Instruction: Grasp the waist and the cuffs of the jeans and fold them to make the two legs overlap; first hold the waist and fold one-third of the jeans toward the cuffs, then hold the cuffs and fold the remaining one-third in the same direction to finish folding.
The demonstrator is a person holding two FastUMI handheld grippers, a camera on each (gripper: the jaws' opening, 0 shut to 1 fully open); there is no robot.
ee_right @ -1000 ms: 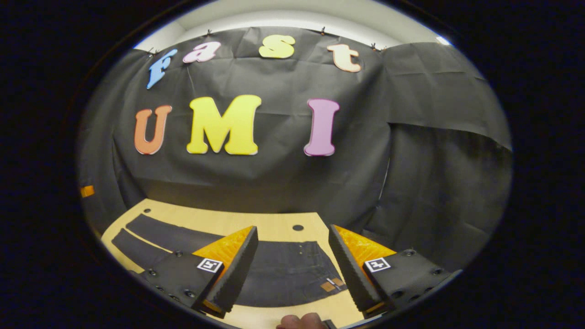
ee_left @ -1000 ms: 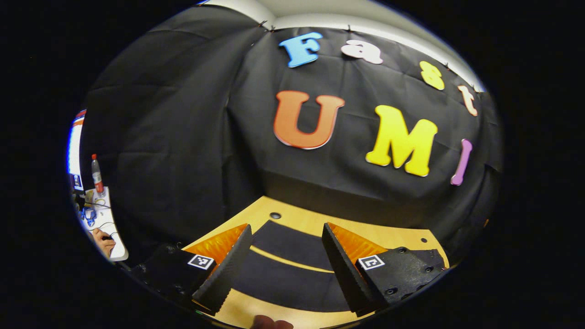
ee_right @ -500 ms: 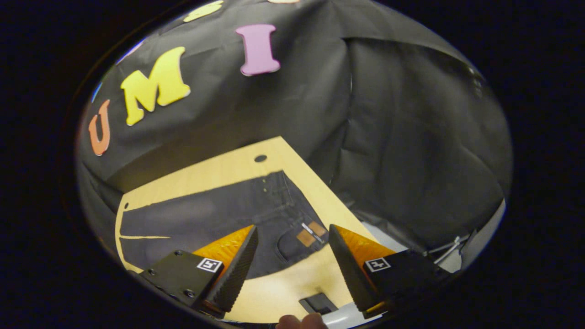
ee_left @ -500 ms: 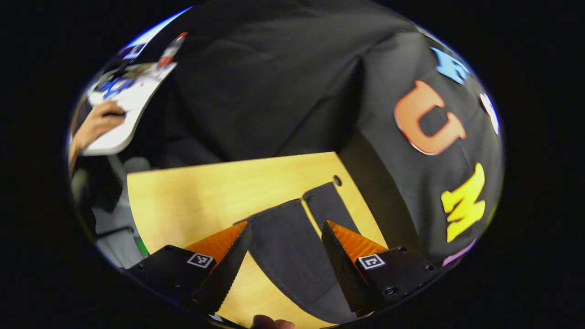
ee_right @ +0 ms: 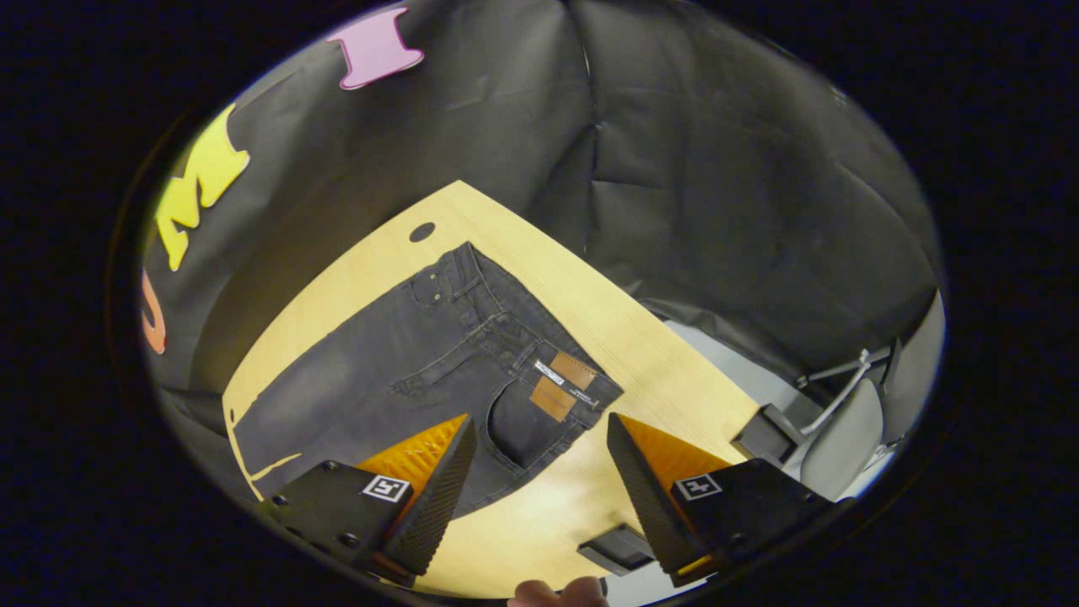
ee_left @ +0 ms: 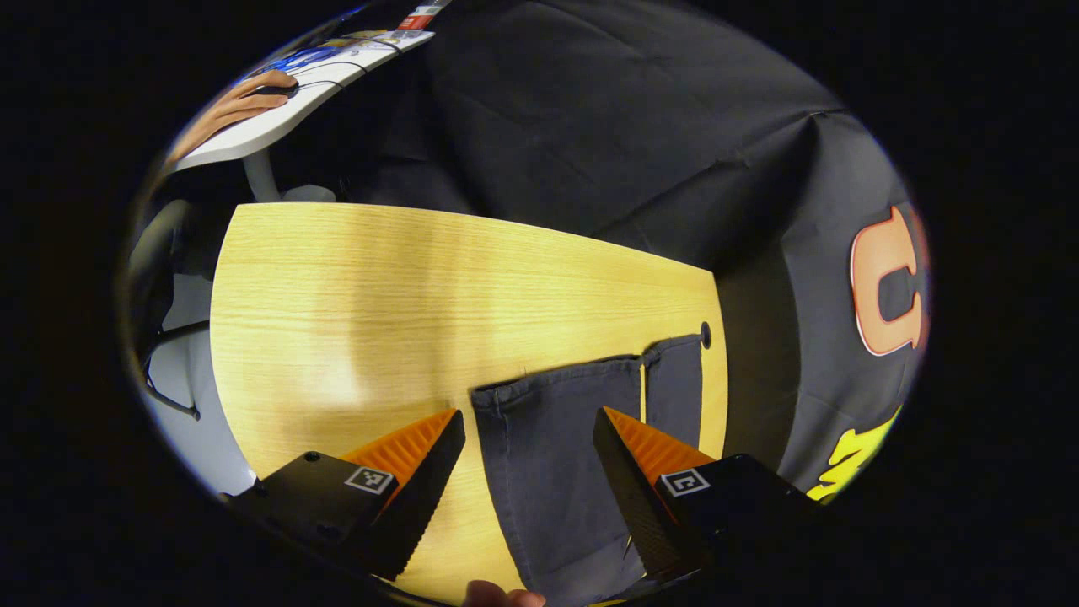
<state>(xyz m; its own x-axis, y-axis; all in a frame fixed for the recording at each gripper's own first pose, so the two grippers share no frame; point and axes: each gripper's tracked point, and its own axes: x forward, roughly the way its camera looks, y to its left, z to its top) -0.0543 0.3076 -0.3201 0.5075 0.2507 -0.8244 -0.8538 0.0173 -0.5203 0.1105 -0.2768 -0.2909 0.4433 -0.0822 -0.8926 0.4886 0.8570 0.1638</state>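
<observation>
A: You have been tipping both grippers down from the booth wall; now the dark grey denim jeans (ee_right: 421, 362) are lying flat on the pale wooden worktop (ee_left: 379, 287), so you are lining up the first grasp.

B: Is your left gripper (ee_left: 527, 472) hanging wide open and empty above the near cuff (ee_left: 556, 379)?

A: Yes. Your right gripper (ee_right: 539, 476), equally open, is hovering just short of the waist (ee_right: 523, 337).
</observation>
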